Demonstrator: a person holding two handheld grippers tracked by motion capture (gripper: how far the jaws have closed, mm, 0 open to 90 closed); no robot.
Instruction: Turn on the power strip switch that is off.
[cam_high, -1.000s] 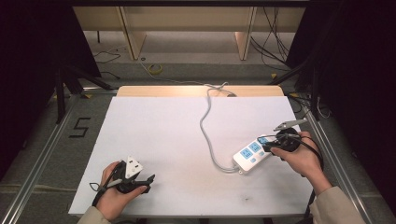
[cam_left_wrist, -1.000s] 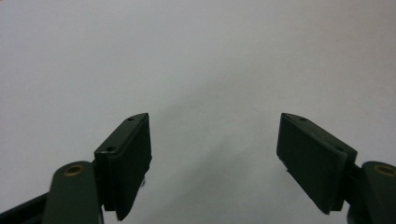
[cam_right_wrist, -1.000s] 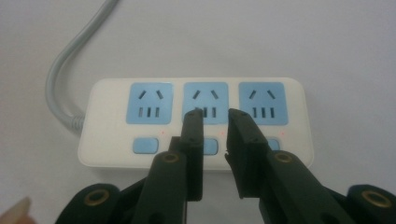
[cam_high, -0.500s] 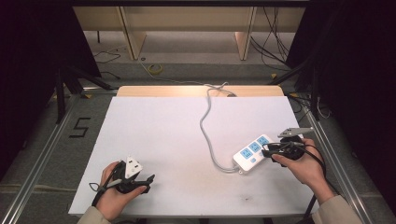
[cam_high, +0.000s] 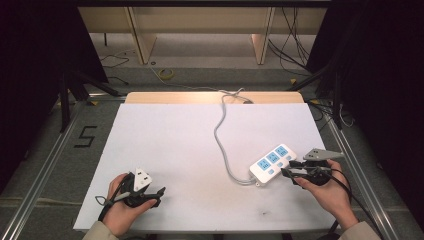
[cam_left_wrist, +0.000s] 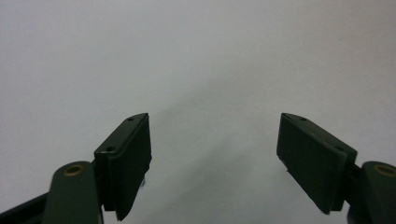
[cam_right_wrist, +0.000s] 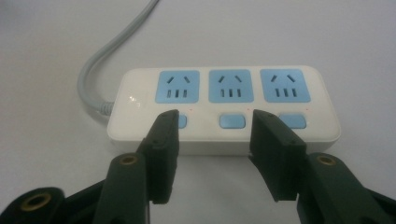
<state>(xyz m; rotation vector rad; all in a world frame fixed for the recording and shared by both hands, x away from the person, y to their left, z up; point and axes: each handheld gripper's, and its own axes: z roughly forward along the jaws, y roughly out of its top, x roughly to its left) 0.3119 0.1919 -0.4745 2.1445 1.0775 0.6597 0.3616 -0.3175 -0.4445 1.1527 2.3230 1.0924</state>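
A white power strip (cam_high: 272, 163) with three blue sockets and three blue switches lies at the right of the white table, and its grey cable (cam_high: 219, 131) runs off toward the far edge. My right gripper (cam_high: 289, 170) stands open just beside the strip's near right side. In the right gripper view the strip (cam_right_wrist: 224, 108) lies just beyond that gripper (cam_right_wrist: 215, 116), with nothing between its fingers. My left gripper (cam_high: 156, 193) rests at the near left of the table. In the left gripper view, this gripper (cam_left_wrist: 215, 119) is wide open over bare table.
The white table top (cam_high: 170, 140) has a wooden strip (cam_high: 150, 97) along its far edge. Metal rails (cam_high: 45, 165) run along both sides. Beyond the table are shelf legs and loose cables (cam_high: 165, 74) on the floor.
My right gripper has drawn back toward the near edge, from the strip's far right end to its near side. The left gripper has not moved.
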